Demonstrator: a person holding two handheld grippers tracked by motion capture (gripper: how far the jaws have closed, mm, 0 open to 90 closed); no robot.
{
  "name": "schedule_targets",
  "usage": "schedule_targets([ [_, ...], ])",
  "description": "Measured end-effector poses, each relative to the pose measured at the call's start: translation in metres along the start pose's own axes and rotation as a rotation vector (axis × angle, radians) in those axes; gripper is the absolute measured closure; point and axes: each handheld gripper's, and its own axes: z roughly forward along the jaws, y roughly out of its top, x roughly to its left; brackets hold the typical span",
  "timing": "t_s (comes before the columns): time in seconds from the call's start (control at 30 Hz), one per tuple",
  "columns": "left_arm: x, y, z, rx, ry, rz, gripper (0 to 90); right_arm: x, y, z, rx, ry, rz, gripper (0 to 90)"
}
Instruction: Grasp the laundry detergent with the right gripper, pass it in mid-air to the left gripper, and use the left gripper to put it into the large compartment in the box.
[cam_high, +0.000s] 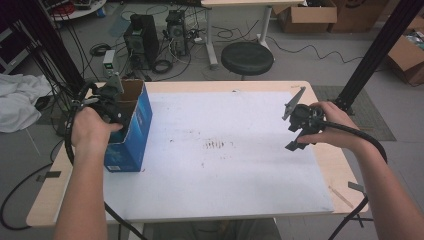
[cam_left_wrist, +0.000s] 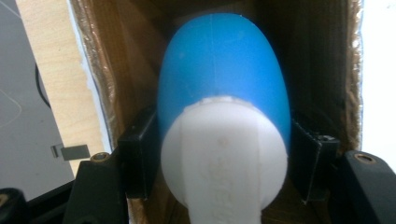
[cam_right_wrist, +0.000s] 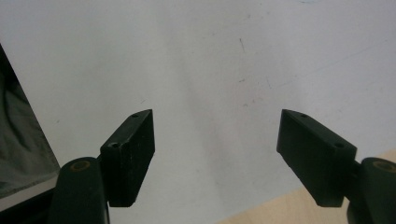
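Bottle (cam_left_wrist: 222, 79) (blue, white-capped) sits clamped in left tool (cam_left_wrist: 222, 154) inside box (cam_high: 132, 125); right tool (cam_right_wrist: 217, 156) gapes empty.

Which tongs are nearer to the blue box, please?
Left. The left tongs reach down inside the blue box, gripping a blue and white bottle. The right tongs hang open above the white mat, far across the table.

The high view looks forward and down from above the person's side, taking in the whole white mat (cam_high: 220, 155) with a gripper at each side. The left gripper view rides its gripper, facing close into the open blue box (cam_high: 131, 127). The right gripper view looks closely down past its own jaws onto the same mat
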Motion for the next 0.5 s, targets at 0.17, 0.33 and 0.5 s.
schedule_targets([
  [0.17,-0.003,0.0,-0.002,-0.008,0.002,0.01,34.9,0.0,-0.001,-0.001,-0.004,0.002,-0.003,28.0],
  [0.33,-0.004,-0.001,-0.006,-0.023,0.011,0.018,29.1,0.001,-0.001,-0.004,-0.01,0.001,0.006,27.9],
  [0.5,-0.007,-0.003,-0.017,-0.051,0.034,0.047,22.0,0.002,0.0,-0.008,-0.015,0.003,0.005,26.8],
])
